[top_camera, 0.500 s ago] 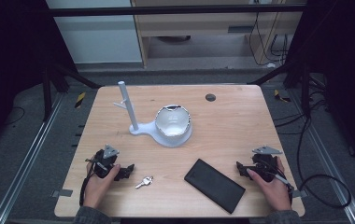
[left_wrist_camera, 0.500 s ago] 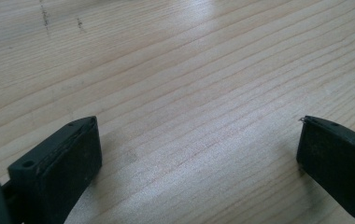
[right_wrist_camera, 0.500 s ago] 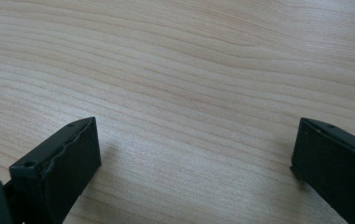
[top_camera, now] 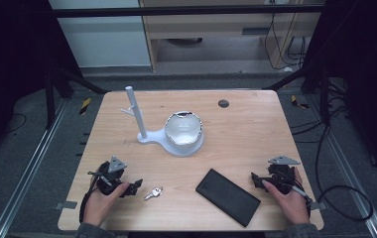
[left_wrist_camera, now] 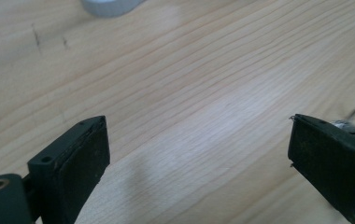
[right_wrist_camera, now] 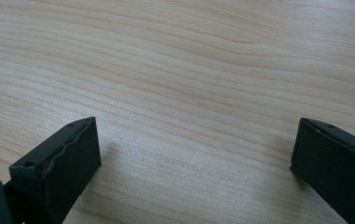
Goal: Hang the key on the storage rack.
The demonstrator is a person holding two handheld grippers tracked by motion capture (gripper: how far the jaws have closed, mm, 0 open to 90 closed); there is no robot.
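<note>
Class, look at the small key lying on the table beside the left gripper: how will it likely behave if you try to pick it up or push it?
The key lies flat on the smooth wooden table, so it would probably slide rather than roll. It looks thin, so jaws may struggle to get under it. Its ring end may swing loosely when lifted.
</note>
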